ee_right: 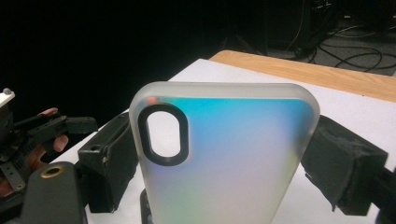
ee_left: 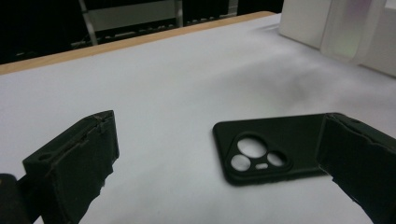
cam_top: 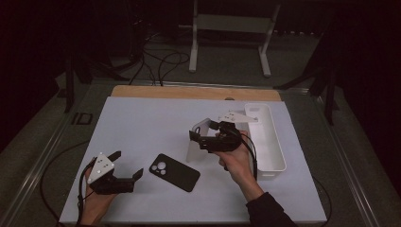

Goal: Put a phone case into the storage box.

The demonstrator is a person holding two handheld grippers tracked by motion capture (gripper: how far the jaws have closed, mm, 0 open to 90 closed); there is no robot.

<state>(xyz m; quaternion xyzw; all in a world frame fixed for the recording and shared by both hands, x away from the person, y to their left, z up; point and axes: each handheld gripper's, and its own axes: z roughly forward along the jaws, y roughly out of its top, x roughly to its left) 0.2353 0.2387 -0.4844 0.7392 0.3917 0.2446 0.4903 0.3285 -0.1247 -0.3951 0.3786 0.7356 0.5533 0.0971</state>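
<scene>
Table sheet (cam_top: 142, 127): white, flat, spread across the work area, with a strip of bare wood (cam_top: 189, 91) along the far edge.
White bin (cam_top: 274, 142): long and narrow, at the right side of the sheet, just beyond the right hand; pale wall also seen at the top right of the left gripper view (ee_left: 303, 21).
Frosted case (ee_right: 224, 154): translucent phone case with an iridescent blue-to-pink sheen, raised off the sheet and standing on end near the middle of the table, just left of the bin (cam_top: 198, 142); oval black-rimmed camera opening near its top left corner in the right gripper view.
Black case (cam_top: 174, 171): dark phone case lying flat on the sheet, back up, between the two hands (camera cut-outs plain in the left gripper view (ee_left: 275, 149)).
Right gripper (cam_top: 208, 135): clamped on the frosted case, one black pad against each long edge (ee_right: 348, 163).
Left gripper (cam_top: 127, 165): released, jaws spread wide and nothing between them, low over the sheet at the front left, pointing towards the black case, just short of it and apart from it.
</scene>
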